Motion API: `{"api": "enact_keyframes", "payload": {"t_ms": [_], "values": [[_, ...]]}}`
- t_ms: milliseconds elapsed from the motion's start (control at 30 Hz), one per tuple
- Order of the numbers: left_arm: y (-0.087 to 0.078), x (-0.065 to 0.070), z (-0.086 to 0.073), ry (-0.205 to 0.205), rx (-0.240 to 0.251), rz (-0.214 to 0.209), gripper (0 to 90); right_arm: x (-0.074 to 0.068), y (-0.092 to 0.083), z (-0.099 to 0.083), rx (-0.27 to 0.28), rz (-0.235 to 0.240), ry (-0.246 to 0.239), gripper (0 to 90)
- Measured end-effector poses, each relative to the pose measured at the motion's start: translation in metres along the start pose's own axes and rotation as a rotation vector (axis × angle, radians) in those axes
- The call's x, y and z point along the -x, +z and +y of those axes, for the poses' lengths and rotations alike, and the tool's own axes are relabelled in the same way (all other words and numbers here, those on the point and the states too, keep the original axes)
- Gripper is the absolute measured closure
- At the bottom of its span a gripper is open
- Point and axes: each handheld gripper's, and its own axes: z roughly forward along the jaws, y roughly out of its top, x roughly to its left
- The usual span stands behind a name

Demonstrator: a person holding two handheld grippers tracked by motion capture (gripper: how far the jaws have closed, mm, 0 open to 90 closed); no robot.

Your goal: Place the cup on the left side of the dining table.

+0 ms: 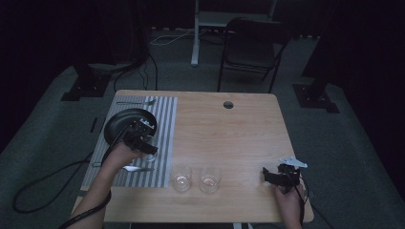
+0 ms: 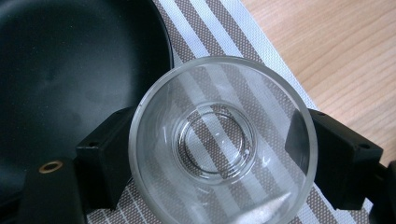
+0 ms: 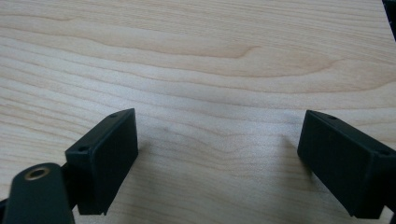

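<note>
Glass tumbler (image 2: 223, 144) pinched between the left gripper (image 1: 145, 138) jaws, just beside the black plate (image 2: 70, 70), over the striped placemat (image 2: 210, 28). Right gripper (image 3: 217, 158) idle, jaws spread above bare tabletop (image 3: 196, 56). Risk: smooth glass could slip or clip the plate rim on lowering.

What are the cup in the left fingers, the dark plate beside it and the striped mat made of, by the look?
Cup: clear glass, likely; the mat's stripes show through its base and its rim glints. Plate: black with a dull matte sheen, perhaps glazed ceramic or melamine; hard to tell. Mat: woven mesh, probably vinyl or fabric, with a fine grid texture.
</note>
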Motion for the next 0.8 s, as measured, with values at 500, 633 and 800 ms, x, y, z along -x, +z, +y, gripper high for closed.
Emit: {"api": "enact_keyframes", "payload": {"t_ms": [500,633,800], "values": [[-0.008,0.0,-0.018,-0.062,0.15,0.002,0.8,0.0,0.0,0.0,0.0,0.0,0.0,11.8],[-0.011,0.0,-0.029,-0.105,0.223,0.037,0.8,0.0,0.0,0.0,0.0,0.0,0.0,11.8],[-0.012,0.001,-0.041,-0.107,0.22,0.056,0.9,0.0,0.0,0.0,0.0,0.0,0.0,11.8]]}}
